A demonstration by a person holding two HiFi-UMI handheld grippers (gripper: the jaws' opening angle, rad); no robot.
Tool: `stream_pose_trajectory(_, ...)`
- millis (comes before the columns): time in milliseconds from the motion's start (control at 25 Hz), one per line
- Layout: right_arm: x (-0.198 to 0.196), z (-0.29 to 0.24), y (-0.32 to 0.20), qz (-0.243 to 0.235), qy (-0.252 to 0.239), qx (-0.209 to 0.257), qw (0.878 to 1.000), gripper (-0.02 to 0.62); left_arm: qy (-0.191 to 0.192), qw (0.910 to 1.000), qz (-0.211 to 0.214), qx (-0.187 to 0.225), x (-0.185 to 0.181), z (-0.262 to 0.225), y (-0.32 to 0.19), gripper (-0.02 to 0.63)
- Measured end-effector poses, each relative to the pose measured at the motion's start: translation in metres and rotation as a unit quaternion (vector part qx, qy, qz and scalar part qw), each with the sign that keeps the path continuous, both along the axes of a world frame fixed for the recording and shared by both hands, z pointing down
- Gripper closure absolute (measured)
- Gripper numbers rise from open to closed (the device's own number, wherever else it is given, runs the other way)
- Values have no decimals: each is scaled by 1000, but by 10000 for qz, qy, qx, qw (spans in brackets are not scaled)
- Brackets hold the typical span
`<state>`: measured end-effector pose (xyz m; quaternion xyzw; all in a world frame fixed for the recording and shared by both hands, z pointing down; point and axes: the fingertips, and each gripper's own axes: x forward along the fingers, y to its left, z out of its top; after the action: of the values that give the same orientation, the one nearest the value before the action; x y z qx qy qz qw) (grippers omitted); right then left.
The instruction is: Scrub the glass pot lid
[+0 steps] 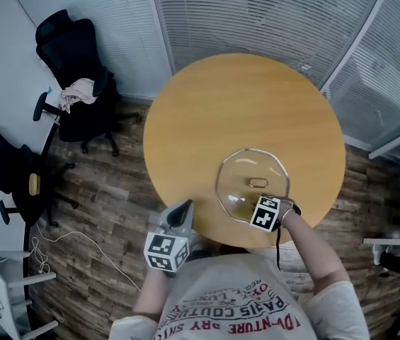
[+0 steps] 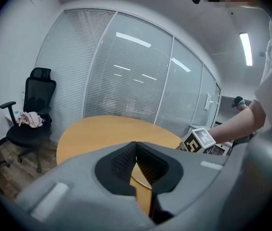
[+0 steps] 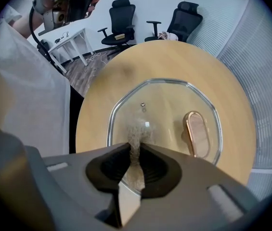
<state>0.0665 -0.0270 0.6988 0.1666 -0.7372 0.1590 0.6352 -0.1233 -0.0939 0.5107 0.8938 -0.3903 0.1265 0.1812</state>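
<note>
Contact with the clear, many-sided glass pot lid [image 3: 164, 105] belongs to the right gripper [image 3: 136, 146] alone. Its fingers are pressed nearly together on a thin, speckled brownish scrubbing pad [image 3: 136, 134]. The pad stands out in front of the tips and appears to touch the glass just inside the near rim.

The lid lies flat on the round, light wooden bench [image 1: 221, 105], on the side near the person. Its oblong rose-gold handle [image 3: 195, 131] sits about in the middle. From the right fingers the handle is ahead and to the right, and its long axis runs almost along the direction in which the fingers point. So I judge that strokes forward and back would pass beside it, while strokes to the right would meet it.

The left gripper [image 1: 184, 207] hangs just outside the near-left edge of the bench, apart from the lid. Its fingers are closed on each other with nothing between them. It is the farther of the two, and nothing holds the lid in place, so I think the lid may slide under the pad.
</note>
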Motion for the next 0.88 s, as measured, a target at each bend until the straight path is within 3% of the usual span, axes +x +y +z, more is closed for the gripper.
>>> stream_pose_trajectory(200, -1, -16, -1, 143, -350, -61, 9993, 537, 6, 9999, -99, 42, -1, -3, 0, 598)
stream_pose_trajectory(480, -7, -68, -61, 547, -772, 794, 9923, 537, -11, 9993, -363, 73, -10, -9, -2, 598)
stream_pose_trajectory(720, 21, -76, -122, 1048, -562, 1465, 9820, 537, -45, 9982, -603, 38, -15, -3, -5, 598)
stream_pose_trajectory(880, 40, -61, -147, 1226, -384, 1558, 9794, 537, -96, 9970, -764, 30, -18, 0, -10, 598)
